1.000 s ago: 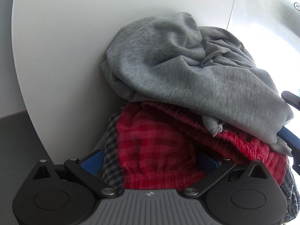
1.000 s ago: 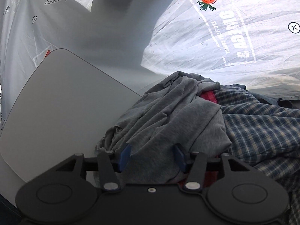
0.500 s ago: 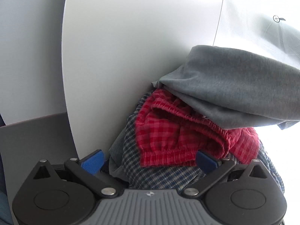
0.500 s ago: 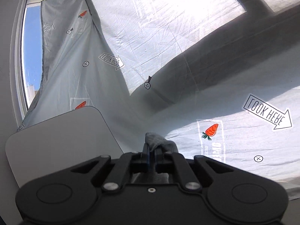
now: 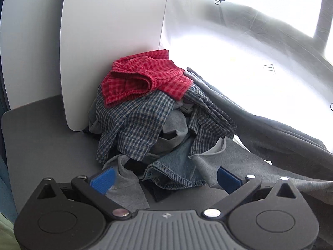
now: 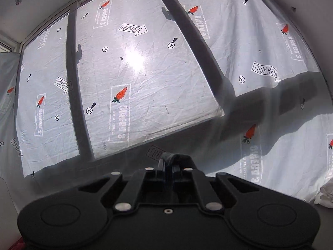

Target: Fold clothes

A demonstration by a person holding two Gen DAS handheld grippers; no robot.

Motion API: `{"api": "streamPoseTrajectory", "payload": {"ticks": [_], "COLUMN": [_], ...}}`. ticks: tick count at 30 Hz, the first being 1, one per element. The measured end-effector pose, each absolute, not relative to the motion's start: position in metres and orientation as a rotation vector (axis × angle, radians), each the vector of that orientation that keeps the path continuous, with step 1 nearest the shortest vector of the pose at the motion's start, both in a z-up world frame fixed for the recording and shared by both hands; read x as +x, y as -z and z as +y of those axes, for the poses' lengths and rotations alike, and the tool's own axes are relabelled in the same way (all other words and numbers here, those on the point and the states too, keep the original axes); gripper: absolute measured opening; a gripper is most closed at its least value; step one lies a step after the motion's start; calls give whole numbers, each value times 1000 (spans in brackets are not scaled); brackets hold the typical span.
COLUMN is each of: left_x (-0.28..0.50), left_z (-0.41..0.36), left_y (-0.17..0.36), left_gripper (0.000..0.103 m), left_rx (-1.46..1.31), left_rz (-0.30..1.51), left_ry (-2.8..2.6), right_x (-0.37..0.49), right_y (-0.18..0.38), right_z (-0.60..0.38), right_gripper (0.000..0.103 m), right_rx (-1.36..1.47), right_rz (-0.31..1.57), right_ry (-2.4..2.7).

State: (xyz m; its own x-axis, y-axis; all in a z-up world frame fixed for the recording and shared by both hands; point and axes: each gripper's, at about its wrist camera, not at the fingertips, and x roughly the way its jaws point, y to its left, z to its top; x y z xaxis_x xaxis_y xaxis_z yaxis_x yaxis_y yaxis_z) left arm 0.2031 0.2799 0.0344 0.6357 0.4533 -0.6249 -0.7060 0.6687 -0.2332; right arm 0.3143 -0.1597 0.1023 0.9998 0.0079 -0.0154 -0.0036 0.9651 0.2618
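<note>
In the left wrist view a heap of clothes lies on a dark grey table: red checked shorts on top, a blue checked shirt under them, a blue denim piece in front. A grey sweatshirt stretches up and to the right from the heap. My left gripper is open and empty, just in front of the heap. My right gripper is shut on a fold of the grey sweatshirt and points up at the window.
A white board stands upright behind the heap, at its left. A covered window with carrot prints fills the right wrist view. White crumpled cloth lies at the far right.
My right gripper shut on the grey sweatshirt and lifted it off the heap, up and to the right. My left gripper backed away from the heap, which uncovered the red shorts and checked shirt.
</note>
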Motion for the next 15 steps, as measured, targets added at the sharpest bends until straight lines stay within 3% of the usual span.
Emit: {"api": "streamPoseTrajectory", "payload": {"ticks": [2,4,6,10,15], "left_x": [195,187,179,172,188], "left_z": [238,198,162,108,80], "left_y": [-14,9,33,65,72], "left_gripper": [103,102,101,100,99], "left_rx": [-489,-485,-485,-474,-435], "left_rz": [597,654,724,833,860], "left_ry": [-642,-597,-553,-501,-470], "right_x": [323,323,307,282,291], "right_y": [-53,7,48,89,105], "right_z": [-204,-246,-286,-311,-288], "right_gripper": [18,20,20,26,35], "right_rx": [92,-32,44,148,64], "right_rz": [257,489,657,788,798], "right_ry": [109,216,229,170,1]}}
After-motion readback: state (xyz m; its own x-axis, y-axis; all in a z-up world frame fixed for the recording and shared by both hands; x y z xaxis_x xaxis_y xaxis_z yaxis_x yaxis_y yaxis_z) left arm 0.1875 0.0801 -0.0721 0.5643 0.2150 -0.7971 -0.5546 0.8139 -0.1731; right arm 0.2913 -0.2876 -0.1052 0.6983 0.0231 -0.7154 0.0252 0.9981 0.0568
